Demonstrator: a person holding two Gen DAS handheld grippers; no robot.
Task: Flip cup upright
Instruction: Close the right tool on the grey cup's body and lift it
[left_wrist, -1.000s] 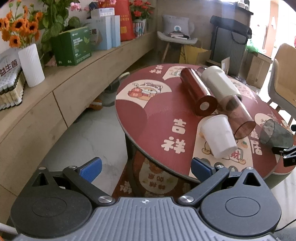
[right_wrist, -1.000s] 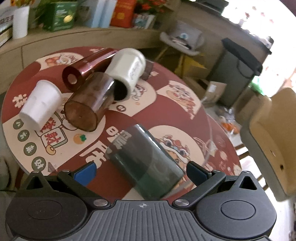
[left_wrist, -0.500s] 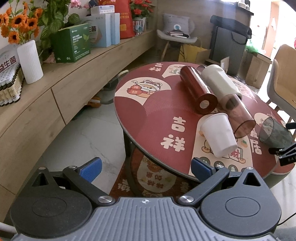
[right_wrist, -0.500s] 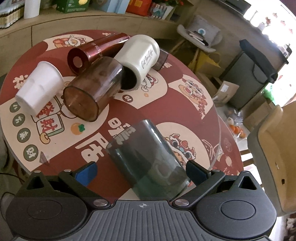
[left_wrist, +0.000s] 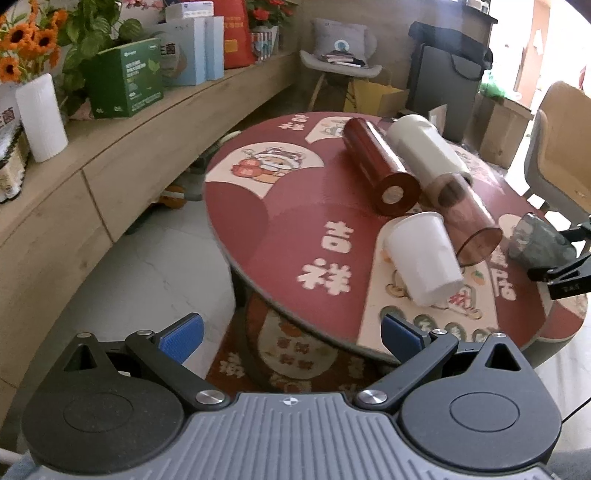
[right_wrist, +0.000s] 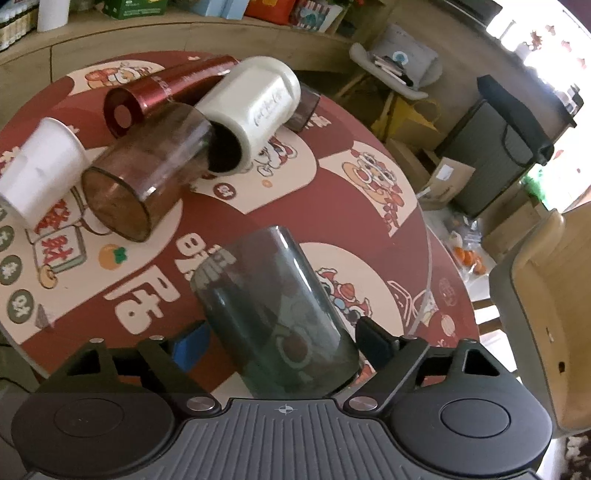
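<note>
My right gripper (right_wrist: 284, 339) is shut on a dark green see-through cup (right_wrist: 273, 306) and holds it tilted above the round red table (right_wrist: 354, 229); the cup also shows at the right edge of the left wrist view (left_wrist: 535, 240). My left gripper (left_wrist: 291, 332) is open and empty, off the table's near-left edge. Lying on the table are a white paper cup (left_wrist: 424, 258), a brown see-through cup (left_wrist: 469, 225), a dark red tumbler (left_wrist: 376, 166) and a cream tumbler (left_wrist: 424, 147).
A wooden shelf unit (left_wrist: 110, 155) with a white vase (left_wrist: 40, 118), flowers and boxes runs along the left. A beige chair (left_wrist: 561, 147) stands right of the table. A grey stool, bags and boxes stand behind the table.
My right gripper has lifted and turned the green cup, now steeper and higher over the table. The left gripper has drifted slightly; the other cups have not moved.
</note>
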